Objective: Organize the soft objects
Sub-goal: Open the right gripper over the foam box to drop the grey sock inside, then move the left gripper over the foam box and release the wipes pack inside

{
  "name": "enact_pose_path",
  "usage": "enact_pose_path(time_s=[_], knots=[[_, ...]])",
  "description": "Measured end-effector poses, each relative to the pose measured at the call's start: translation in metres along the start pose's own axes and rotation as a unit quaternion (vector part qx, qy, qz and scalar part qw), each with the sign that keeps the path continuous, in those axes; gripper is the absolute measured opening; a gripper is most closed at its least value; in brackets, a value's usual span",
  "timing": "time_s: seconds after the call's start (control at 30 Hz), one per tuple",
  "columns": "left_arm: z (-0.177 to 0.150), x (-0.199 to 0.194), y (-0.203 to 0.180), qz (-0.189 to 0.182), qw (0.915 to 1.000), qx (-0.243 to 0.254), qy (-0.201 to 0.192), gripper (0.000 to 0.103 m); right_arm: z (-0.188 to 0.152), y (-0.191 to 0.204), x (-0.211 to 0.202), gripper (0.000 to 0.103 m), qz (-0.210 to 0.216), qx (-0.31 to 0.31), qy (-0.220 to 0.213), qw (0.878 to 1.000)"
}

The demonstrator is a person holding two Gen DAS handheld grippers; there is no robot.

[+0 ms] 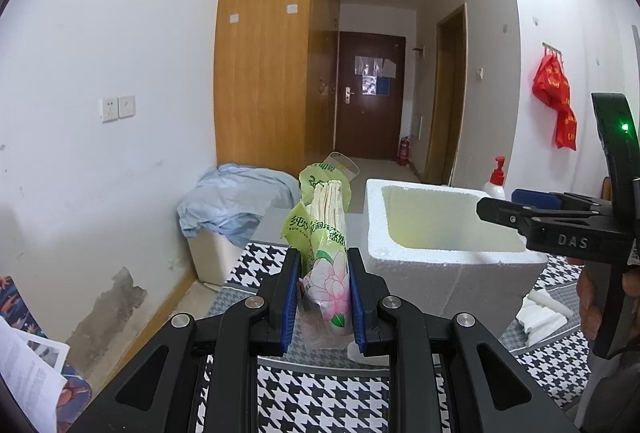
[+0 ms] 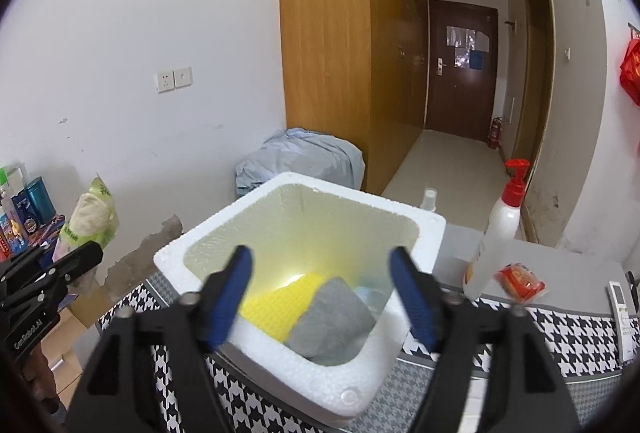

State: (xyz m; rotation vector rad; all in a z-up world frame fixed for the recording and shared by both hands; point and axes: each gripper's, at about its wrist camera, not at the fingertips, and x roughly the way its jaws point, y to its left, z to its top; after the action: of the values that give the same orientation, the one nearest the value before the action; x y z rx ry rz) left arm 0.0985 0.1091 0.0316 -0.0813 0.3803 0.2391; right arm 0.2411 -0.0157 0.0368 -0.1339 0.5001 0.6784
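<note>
I note the green tissue pack (image 1: 326, 257) standing upright between the blue pads of my left gripper (image 1: 324, 297), clamped at its lower half, above the houndstooth counter (image 1: 320, 397). My right gripper (image 2: 326, 297) angles down over the white foam box (image 2: 256, 337); its jaws are spread wide and grasp nothing. Inside the box lie a yellow cloth (image 2: 280, 303) and a grey cloth (image 2: 332, 321), touching.

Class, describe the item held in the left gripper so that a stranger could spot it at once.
Find the white foam box on the houndstooth cloth. Just left of it, the left gripper clamps an upright green plastic packet: only it bears a pink lotus.
</note>
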Motion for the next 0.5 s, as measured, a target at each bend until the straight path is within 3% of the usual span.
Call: enact_pose_path(time_s=[0.13, 0.5], knots=[[-0.002, -0.001, -0.002, 0.000, 1.0000, 0.004, -0.002, 0.024, 0.000, -0.001, -0.006, 0.098, 0.017, 0.008, -0.004, 1.000], [0.000, -0.002, -0.007, -0.004, 0.9999, 0.010, -0.007, 0.024, -0.002, -0.008, -0.025, 0.102, 0.012, 0.015, -0.014, 1.000]])
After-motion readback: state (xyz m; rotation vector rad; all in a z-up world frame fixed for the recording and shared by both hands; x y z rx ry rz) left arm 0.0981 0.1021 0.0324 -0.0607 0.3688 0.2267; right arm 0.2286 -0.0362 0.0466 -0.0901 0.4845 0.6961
